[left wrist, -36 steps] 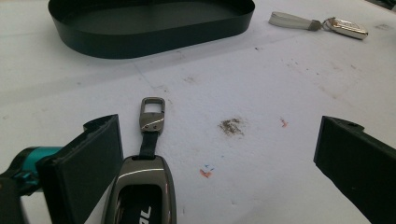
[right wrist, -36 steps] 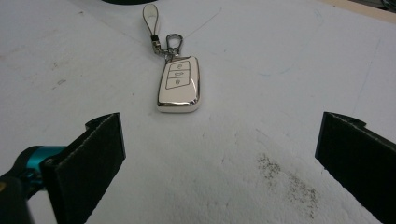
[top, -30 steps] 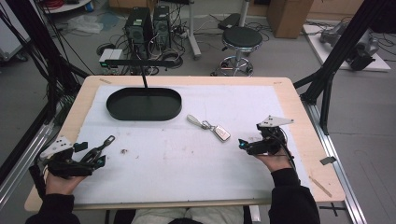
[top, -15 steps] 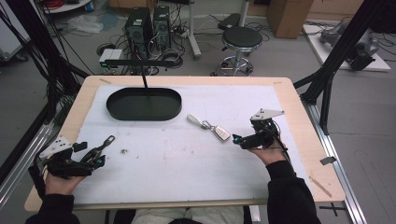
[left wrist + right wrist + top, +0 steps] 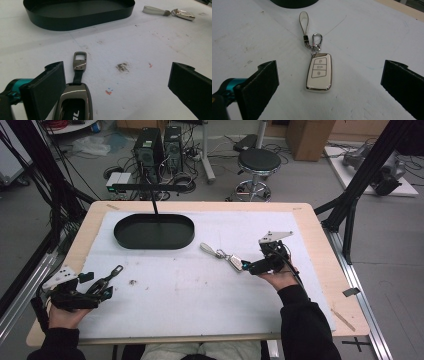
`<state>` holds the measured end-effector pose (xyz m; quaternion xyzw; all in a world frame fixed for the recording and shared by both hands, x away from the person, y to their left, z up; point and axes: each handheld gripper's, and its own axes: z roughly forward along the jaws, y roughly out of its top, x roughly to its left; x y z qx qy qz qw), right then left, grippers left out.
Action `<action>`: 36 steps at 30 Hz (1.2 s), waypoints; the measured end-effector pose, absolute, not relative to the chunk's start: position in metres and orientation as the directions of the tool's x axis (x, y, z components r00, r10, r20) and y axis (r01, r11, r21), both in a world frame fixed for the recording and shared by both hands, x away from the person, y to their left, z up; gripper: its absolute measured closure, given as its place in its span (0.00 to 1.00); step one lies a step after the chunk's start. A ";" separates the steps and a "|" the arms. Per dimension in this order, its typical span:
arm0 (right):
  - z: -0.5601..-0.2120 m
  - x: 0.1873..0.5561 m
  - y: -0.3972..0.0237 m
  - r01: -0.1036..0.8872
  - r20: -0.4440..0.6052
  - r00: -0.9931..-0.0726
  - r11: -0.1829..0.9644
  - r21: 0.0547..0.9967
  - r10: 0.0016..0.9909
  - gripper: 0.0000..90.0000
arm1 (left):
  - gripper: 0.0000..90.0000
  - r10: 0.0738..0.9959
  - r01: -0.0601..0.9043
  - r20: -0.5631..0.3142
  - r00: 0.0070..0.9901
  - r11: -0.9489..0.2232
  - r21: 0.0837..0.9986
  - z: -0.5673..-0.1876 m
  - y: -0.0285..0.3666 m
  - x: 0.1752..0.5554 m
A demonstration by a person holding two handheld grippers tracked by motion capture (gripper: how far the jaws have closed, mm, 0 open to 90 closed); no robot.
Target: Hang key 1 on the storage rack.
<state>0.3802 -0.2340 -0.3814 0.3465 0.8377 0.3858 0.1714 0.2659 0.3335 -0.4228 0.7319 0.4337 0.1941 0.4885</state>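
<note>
My right claw (image 5: 329, 87) is hanging spread wide, jaws either side of the white key fob (image 5: 319, 72) lying flat on the tabletop (image 5: 367, 45), likely lining up a pinch. My left claw (image 5: 117, 87) is spread too, the dark key fob (image 5: 75, 105) lying beside its left jaw.

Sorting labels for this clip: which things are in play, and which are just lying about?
In play:
white key fob
dark key fob
black tray
left gripper
right gripper

Lying about:
stool
computer towers
cardboard box
</note>
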 end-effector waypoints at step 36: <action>-0.404 0.437 -0.149 0.456 -0.017 -0.787 0.600 0.657 0.617 0.01 | 0.02 0.817 0.446 -0.148 0.557 -0.144 0.884 -0.423 0.334 0.268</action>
